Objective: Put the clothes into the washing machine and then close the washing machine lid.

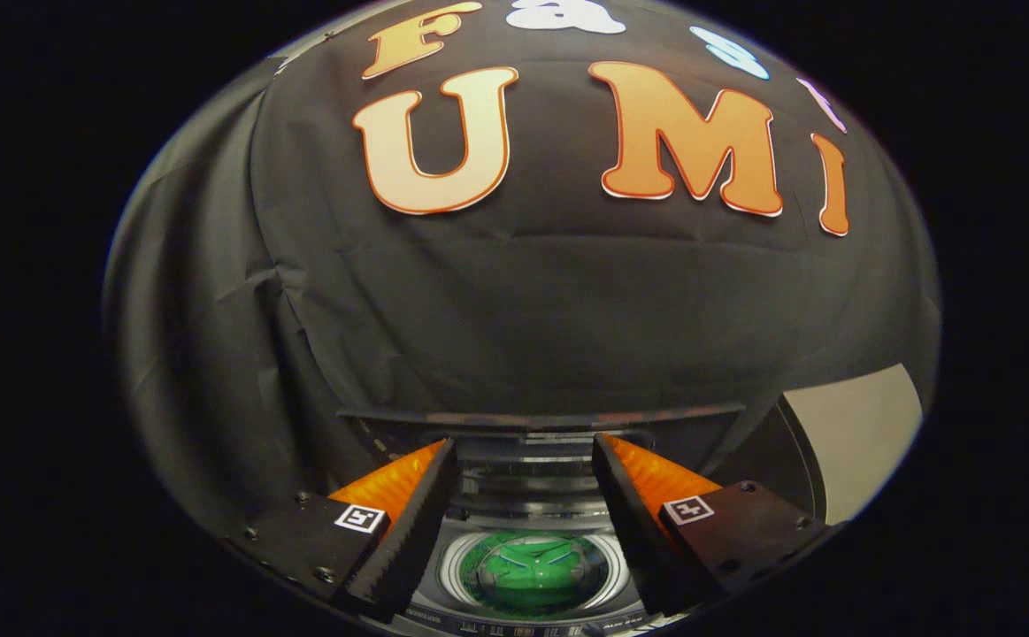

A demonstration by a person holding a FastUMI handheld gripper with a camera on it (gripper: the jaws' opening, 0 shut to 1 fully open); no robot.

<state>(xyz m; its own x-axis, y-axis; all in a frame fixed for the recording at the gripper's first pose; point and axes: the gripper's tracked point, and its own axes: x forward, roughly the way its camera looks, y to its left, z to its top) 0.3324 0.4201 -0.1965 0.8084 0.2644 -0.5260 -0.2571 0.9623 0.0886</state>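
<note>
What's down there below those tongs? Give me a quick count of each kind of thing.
Washing machine, lid up: 1
Green garment in its drum: 1
Tongs, open and holding nothing: 1
Total: 3

Recording booth w/ black cloth wall (514, 310), washing machine (527, 522) inside

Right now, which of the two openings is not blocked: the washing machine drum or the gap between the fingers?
The gap: the gripper is open and holds nothing. The washing machine drum below is occupied by a green garment, with the lid raised behind.
</note>
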